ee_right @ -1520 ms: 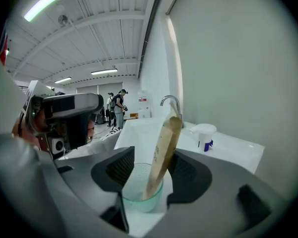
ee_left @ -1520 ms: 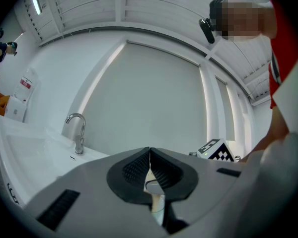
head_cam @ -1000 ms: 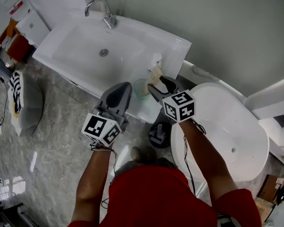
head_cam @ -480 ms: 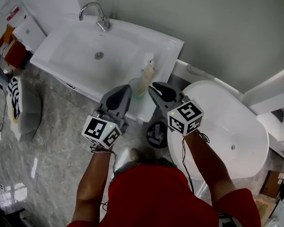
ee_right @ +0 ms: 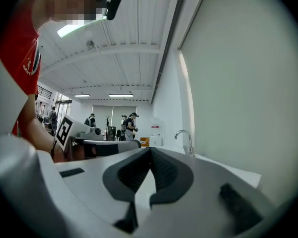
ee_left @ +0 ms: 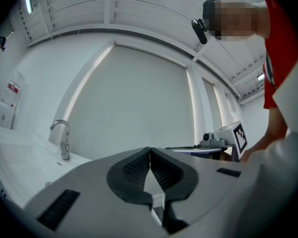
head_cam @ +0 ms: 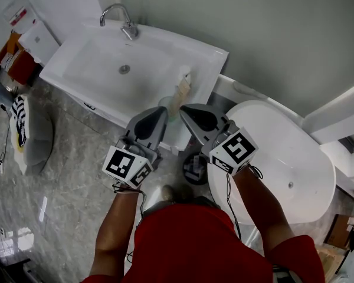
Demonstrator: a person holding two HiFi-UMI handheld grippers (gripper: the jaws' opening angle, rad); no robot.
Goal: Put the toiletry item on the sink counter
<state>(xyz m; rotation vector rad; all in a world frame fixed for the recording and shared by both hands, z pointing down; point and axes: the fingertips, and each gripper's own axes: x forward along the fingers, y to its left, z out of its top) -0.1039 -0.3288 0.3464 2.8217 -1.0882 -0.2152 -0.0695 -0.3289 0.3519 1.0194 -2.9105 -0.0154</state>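
The toiletry item, a beige pump bottle [head_cam: 181,92], stands upright on the right end of the white sink counter [head_cam: 209,55] beside the basin. A pale green cup [head_cam: 164,103] sits just left of it, partly hidden by my left gripper [head_cam: 163,111]. My right gripper [head_cam: 183,109] hangs just in front of the bottle, apart from it, with its jaws shut and nothing between them. The left gripper is shut and empty too. Both gripper views point upward: the left gripper [ee_left: 150,149] and the right gripper [ee_right: 150,150] each show closed pads and no bottle.
A chrome faucet [head_cam: 123,20] stands at the back of the basin. A white bathtub [head_cam: 283,164] lies to the right, with a dark round object [head_cam: 195,167] on the floor between. Cabinets with red items [head_cam: 23,49] and a bag [head_cam: 29,128] lie at the left.
The right gripper let go of the bottle, drew back toward me and shut its jaws. The bottle stays upright on the counter. The left gripper has barely moved.
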